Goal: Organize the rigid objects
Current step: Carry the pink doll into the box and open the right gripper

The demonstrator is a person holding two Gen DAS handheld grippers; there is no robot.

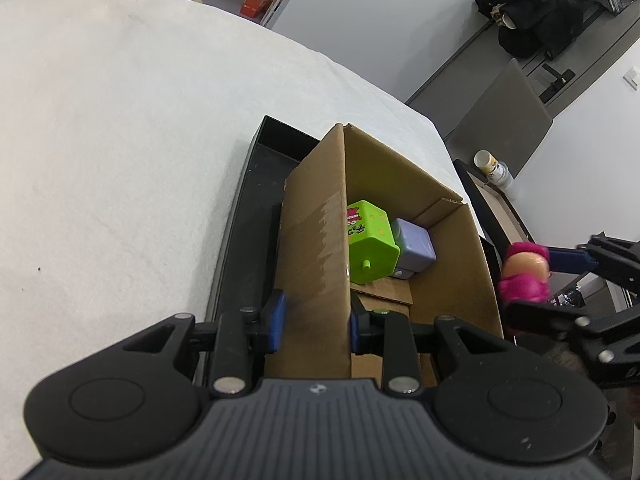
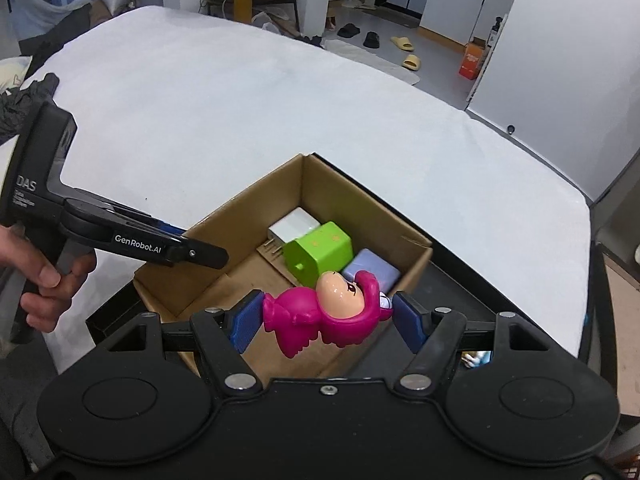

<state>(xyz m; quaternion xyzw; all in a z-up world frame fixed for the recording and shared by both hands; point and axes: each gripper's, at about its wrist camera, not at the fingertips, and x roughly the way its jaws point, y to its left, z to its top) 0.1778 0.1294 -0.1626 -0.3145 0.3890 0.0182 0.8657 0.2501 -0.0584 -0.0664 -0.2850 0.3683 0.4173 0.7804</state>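
Right wrist view: the right gripper (image 2: 325, 322) clamps a pink toy figure (image 2: 326, 312) crosswise over the cardboard box (image 2: 224, 216), its far side hidden; inside, a green cube (image 2: 320, 254), lilac cube (image 2: 372, 268) and white charger (image 2: 294, 226) crowd the far corner; the left gripper (image 1: 314, 320) pinches the box wall.

Open brown cardboard box (image 2: 224, 216) standing in a black tray (image 1: 240, 216), lime-green cube toy (image 2: 320, 252) tilted inside beside a lavender block (image 2: 374, 266) and white plug adapter (image 2: 294, 226), magenta flamingo-like figurine (image 2: 332, 312) held sideways above the box's near edge
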